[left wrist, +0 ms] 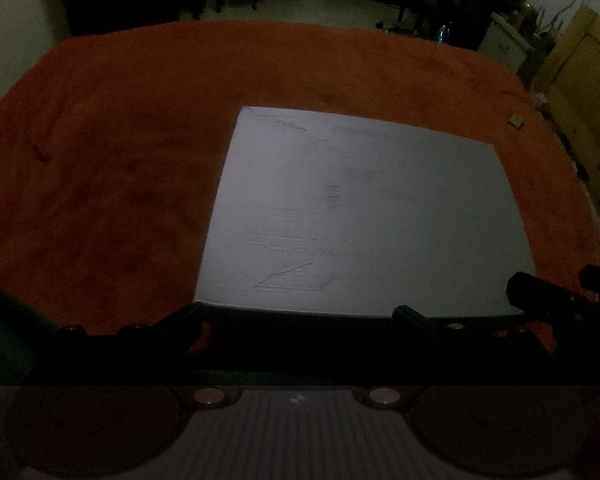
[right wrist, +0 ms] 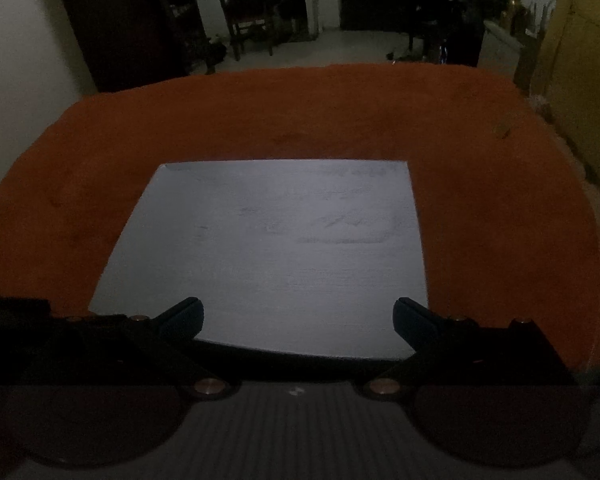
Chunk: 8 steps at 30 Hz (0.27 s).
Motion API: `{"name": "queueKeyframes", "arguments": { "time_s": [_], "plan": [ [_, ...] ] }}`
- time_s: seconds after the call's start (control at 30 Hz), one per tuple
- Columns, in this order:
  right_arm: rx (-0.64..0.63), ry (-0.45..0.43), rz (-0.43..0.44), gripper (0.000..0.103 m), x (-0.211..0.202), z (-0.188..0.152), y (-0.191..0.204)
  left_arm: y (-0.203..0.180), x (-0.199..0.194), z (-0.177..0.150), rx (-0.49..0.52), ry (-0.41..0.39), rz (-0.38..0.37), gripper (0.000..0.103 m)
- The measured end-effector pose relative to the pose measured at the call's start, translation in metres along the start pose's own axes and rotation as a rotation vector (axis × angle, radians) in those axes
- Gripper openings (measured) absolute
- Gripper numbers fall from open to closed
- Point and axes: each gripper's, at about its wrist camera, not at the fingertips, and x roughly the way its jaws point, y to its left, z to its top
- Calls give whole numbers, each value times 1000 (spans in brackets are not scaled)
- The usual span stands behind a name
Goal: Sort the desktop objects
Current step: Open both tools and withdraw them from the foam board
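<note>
A white sheet of paper (left wrist: 364,216) with faint pencil marks lies flat on the orange cloth-covered table (left wrist: 120,160). It also shows in the right wrist view (right wrist: 272,256). My left gripper (left wrist: 300,314) is open and empty at the paper's near edge, fingers wide apart. My right gripper (right wrist: 298,316) is open and empty, its fingertips (right wrist: 188,312) over the paper's near edge. The right gripper also shows at the right in the left wrist view (left wrist: 556,288). A small tan block (left wrist: 516,121) lies on the cloth at the far right.
The room is dim. A wooden chair (right wrist: 248,8) and dark furniture stand on the floor beyond the table's far edge. A yellowish cabinet (right wrist: 580,80) stands to the right of the table. A wall lies to the left.
</note>
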Motion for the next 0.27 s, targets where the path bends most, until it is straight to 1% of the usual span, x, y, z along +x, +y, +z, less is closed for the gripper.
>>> {"name": "queueKeyframes", "arguments": {
  "time_s": [0.27],
  "plan": [
    [-39,25,32,103,9,2,-7,-8,-2,-5,10,-8,8,103]
  ]
}}
